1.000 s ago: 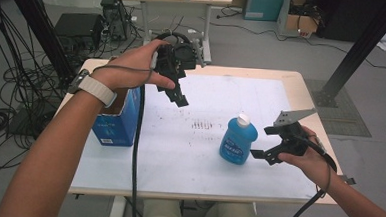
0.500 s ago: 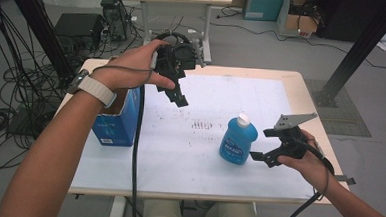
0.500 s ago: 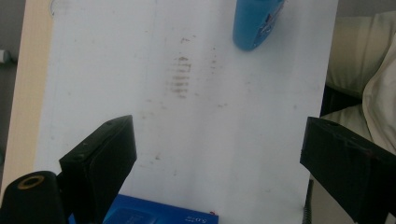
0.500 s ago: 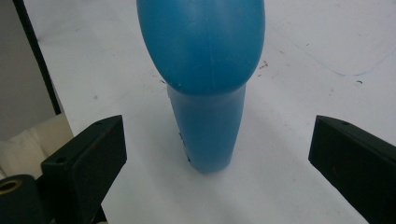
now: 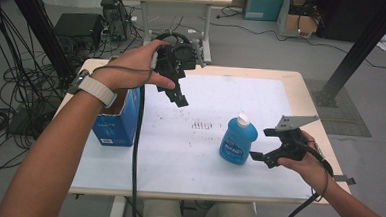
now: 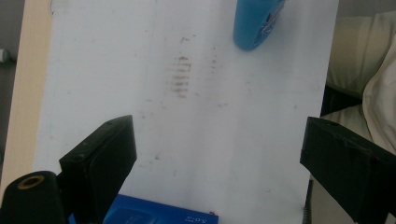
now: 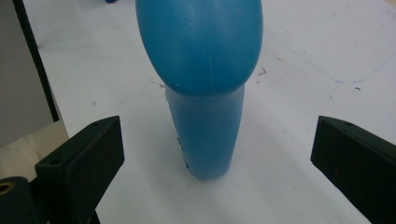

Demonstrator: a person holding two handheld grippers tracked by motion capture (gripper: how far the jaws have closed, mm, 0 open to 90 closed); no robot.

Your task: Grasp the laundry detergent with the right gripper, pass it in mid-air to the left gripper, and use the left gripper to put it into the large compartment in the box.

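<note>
A white, smudged counter (image 5: 178, 153) carries a blue plastic bottle with a white cap (image 5: 238, 140) near its right edge. The right gripper (image 5: 264, 157), jaws spread, sits just beside it; centring the body before closing seems wise. The left gripper (image 5: 177, 95) hovers spread near a blue cardboard box (image 5: 115, 127), its print unreadable.

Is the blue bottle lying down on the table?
No, the blue bottle stands upright on the white table, its white cap on top.

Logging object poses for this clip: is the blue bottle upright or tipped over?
Upright. The blue bottle stands on its base on the white table, white cap on top.
</note>
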